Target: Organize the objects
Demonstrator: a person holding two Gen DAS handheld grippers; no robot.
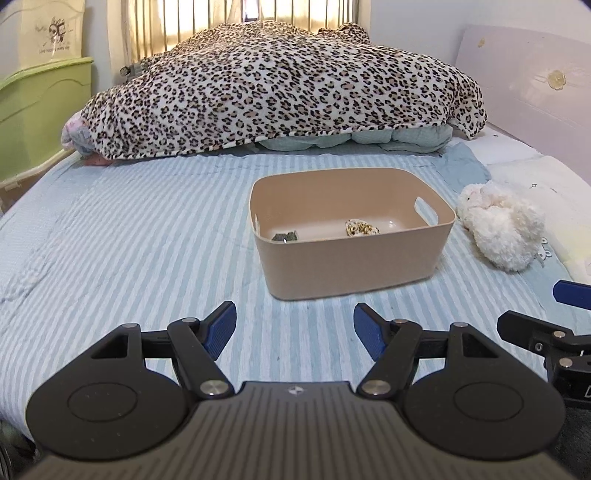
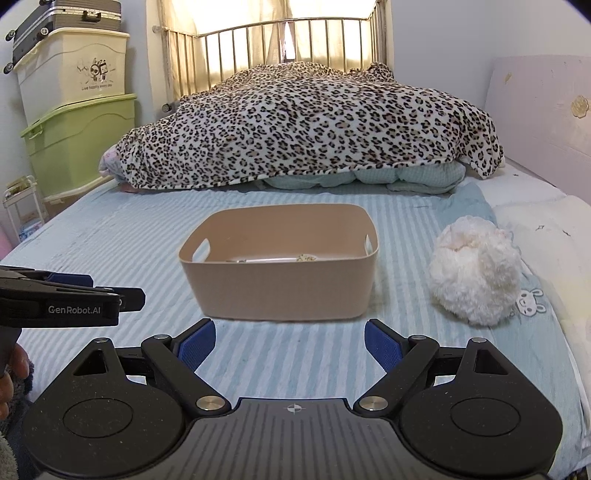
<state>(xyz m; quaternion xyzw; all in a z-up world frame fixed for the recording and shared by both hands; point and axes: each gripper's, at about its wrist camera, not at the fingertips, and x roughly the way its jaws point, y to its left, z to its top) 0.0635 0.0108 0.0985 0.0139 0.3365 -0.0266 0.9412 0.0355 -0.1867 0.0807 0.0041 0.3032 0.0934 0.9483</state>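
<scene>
A tan plastic bin (image 1: 354,266) (image 2: 280,291) stands on the striped bed. Inside it lie a small dark object (image 1: 285,236) and a pale speckled object (image 1: 361,228) (image 2: 306,258). A white fluffy plush toy (image 1: 502,225) (image 2: 474,273) lies on the bed just right of the bin. My left gripper (image 1: 294,326) is open and empty, low over the sheet in front of the bin. My right gripper (image 2: 290,345) is open and empty, also in front of the bin. The left gripper shows at the left edge of the right wrist view (image 2: 70,295).
A leopard-print blanket (image 1: 280,92) (image 2: 306,125) is heaped over bedding at the far end of the bed. Green and beige storage boxes (image 2: 77,140) and a suitcase (image 2: 66,22) stand at the left. A pink headboard panel (image 2: 546,122) runs along the right.
</scene>
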